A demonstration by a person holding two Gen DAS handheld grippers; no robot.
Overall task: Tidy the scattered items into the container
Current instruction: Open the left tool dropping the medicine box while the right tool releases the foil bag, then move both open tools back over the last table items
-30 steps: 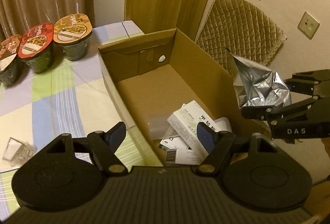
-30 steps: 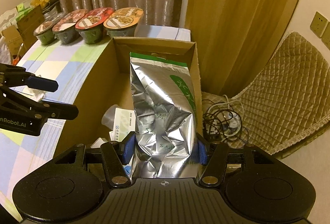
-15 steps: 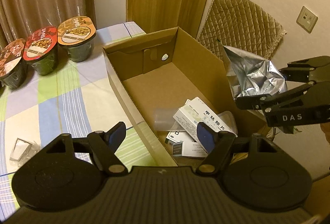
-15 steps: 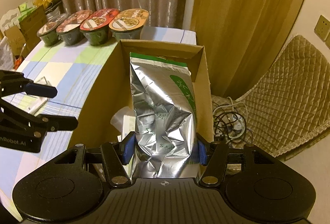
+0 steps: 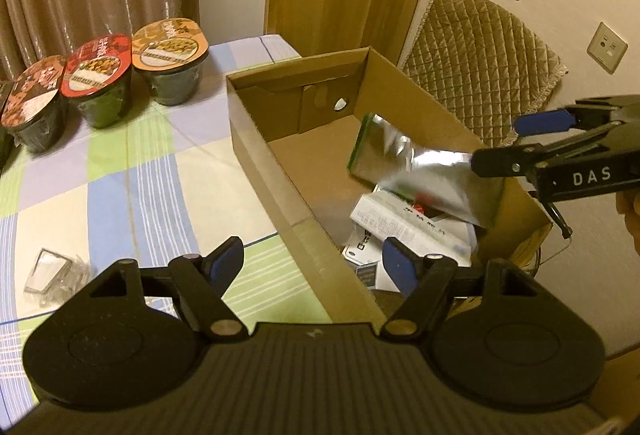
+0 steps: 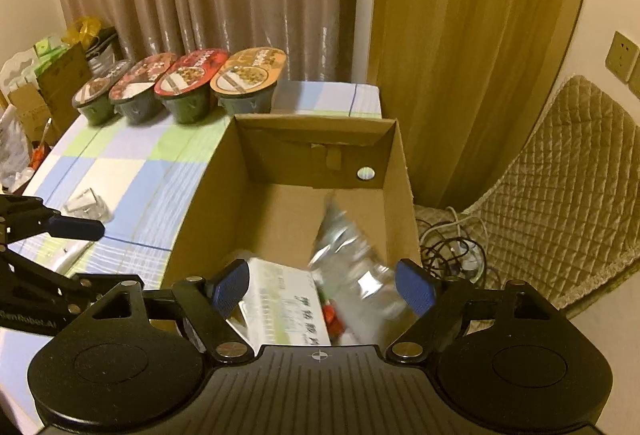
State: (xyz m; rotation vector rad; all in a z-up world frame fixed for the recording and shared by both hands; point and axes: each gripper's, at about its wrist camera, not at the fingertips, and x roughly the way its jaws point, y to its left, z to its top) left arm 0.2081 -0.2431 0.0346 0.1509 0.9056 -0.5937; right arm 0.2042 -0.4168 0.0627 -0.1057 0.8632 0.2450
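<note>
The open cardboard box stands on the table's right side. Inside it, the silver foil bag leans, blurred, over a white printed box and other small packs. My right gripper hovers open over the box's near right end, and the bag is free of its fingers. My left gripper is open and holds nothing, above the box's left wall near the front. A clear plastic packet lies on the checked tablecloth.
Several sealed noodle bowls line the table's far edge by the curtain. A quilted chair stands right of the box, with cables on the floor. Bags and cartons sit at far left.
My right gripper has opened and let go of the silver bag, which has dropped from upright into the box. The left gripper stays open and has drawn back a little.
</note>
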